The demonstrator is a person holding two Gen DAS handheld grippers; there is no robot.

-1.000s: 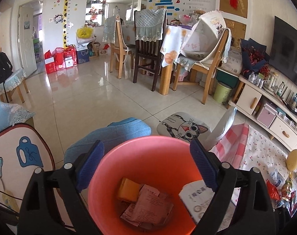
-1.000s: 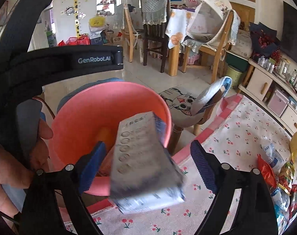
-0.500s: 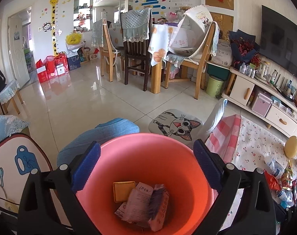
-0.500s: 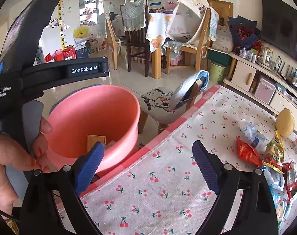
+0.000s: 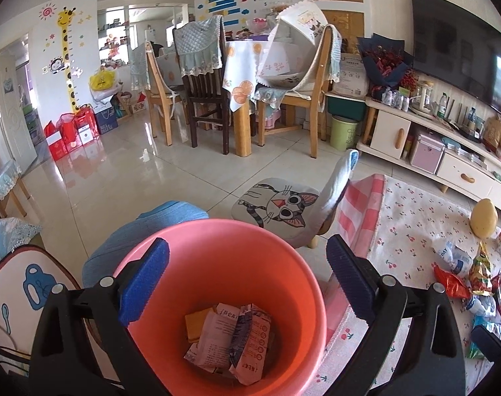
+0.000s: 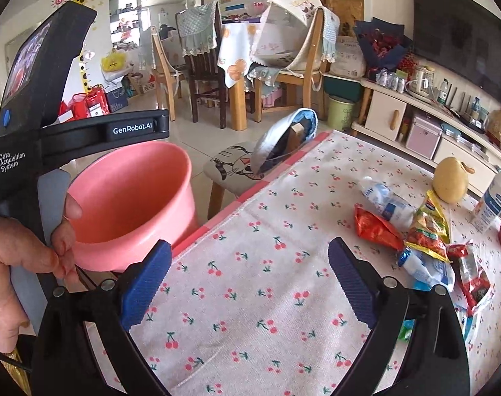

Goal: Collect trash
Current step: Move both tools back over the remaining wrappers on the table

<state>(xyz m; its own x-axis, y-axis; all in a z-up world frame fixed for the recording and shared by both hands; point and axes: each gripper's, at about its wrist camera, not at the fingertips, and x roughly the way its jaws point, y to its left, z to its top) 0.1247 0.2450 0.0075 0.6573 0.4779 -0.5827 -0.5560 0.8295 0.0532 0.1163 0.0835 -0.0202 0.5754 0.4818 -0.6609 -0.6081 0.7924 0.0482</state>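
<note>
Your right gripper (image 6: 247,277) is spread wide with nothing between the pads, hovering over a bare patch of the cherry-print tablecloth (image 6: 250,313), so there's plenty of open cloth around it. The table's pink checked edge (image 6: 250,194) runs diagonally to its left, and the pink bucket (image 6: 131,204) sits just past that edge, off the table.

Your left gripper (image 5: 247,277) is also spread, empty, with its pads straddling the bucket's rim (image 5: 217,227). Inside I count one orange packet (image 5: 197,325) and two pale wrappers (image 5: 237,340) overlapping; there may be more underneath, can't tell.

The remaining trash pile (image 6: 425,247) is to the right of your right gripper: one crushed water bottle (image 6: 385,204), one red wrapper (image 6: 375,231), plus several mixed wrappers I can't count. Beyond it are one yellow pear (image 6: 450,181) and one milk carton (image 6: 491,204).
</note>
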